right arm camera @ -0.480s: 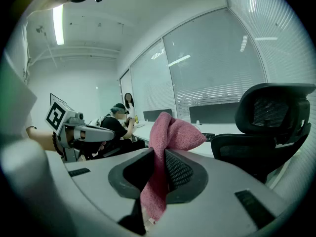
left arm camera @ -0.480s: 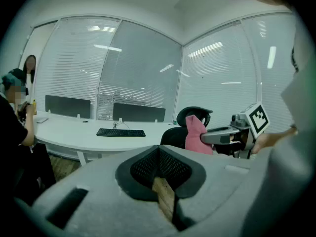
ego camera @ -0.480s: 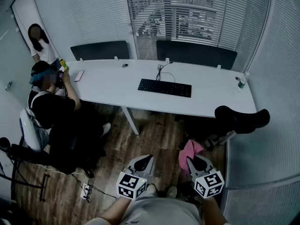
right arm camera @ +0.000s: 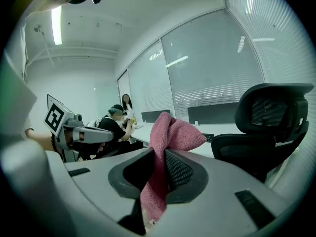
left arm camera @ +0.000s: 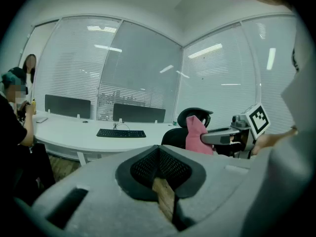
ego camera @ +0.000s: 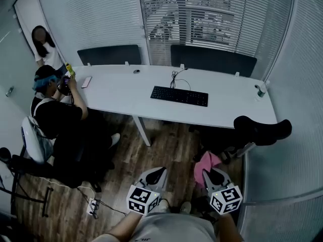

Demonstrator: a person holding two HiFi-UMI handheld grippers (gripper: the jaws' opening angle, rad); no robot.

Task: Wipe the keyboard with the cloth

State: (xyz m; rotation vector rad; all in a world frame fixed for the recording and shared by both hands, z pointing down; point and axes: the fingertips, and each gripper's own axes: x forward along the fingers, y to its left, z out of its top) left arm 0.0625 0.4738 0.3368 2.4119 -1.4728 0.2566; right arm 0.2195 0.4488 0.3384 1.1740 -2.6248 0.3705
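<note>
While the right tool [ego camera: 211,172] grips the cloth [ego camera: 204,163], the left tool [ego camera: 158,172] stays-free closed.

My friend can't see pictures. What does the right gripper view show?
The right gripper is shut on a pink cloth sticking up between its jaws. Behind are a black office chair and a white desk.

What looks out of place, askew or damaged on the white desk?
Nothing stands out. The black keyboard lies flat on the white desk; the pink cloth is clamped in the right gripper.
</note>
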